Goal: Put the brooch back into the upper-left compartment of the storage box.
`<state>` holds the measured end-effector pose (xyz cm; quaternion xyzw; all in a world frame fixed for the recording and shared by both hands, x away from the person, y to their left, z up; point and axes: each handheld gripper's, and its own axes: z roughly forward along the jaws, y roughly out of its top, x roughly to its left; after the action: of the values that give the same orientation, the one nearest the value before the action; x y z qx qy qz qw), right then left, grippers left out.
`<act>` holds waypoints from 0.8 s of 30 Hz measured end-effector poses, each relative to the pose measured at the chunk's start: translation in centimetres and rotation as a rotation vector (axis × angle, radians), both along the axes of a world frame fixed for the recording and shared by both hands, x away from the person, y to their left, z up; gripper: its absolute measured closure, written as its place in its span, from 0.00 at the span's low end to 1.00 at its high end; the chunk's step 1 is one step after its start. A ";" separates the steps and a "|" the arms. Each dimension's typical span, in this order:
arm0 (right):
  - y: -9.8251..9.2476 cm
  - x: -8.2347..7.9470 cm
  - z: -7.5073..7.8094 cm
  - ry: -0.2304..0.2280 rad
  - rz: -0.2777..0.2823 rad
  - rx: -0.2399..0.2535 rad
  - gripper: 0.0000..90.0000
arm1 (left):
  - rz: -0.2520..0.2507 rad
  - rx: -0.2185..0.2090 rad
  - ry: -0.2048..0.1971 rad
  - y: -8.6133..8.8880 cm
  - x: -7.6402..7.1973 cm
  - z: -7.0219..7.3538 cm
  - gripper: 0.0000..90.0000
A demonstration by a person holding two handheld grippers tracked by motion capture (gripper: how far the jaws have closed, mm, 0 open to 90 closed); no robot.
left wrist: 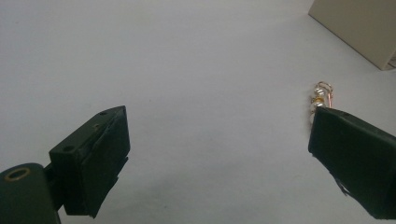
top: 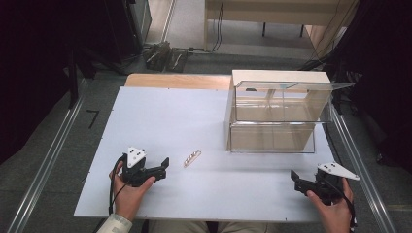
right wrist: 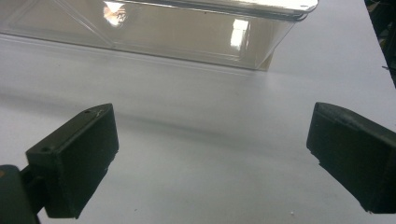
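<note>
looks like nothing's started yet, both the left tongs (top: 163,167) and right tongs (top: 297,180) sit wide apart and empty, the little bracelet (top: 192,158) lies untouched on the bench (top: 165,111) near the clear box (top: 277,116)

White bench (top: 194,116); black hand-held gripper (top: 163,167) pair, each topped with white plate; clear box (top: 277,116) backed in cream; small gold-and-white chain (top: 192,158).

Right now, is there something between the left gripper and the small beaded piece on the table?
Nothing visible. Only bare white table lies between the open left gripper and the beaded wire piece, just right of it.
</note>
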<state>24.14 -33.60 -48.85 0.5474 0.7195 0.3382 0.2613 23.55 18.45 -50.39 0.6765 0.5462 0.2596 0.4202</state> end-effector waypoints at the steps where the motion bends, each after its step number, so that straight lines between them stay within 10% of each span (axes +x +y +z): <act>1: 0.0 0.0 0.0 0.001 0.000 0.001 0.01 | -0.006 0.001 0.000 -0.2 0.1 0.0 0.06; 24: 0.4 0.1 -0.2 0.016 0.009 -0.007 0.01 | -0.067 -0.003 0.001 -2.6 1.0 0.0 0.07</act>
<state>24.22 -33.22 -49.01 0.5461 0.7251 0.3325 0.2559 24.54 15.85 -50.40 0.6938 0.5239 0.2443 0.4294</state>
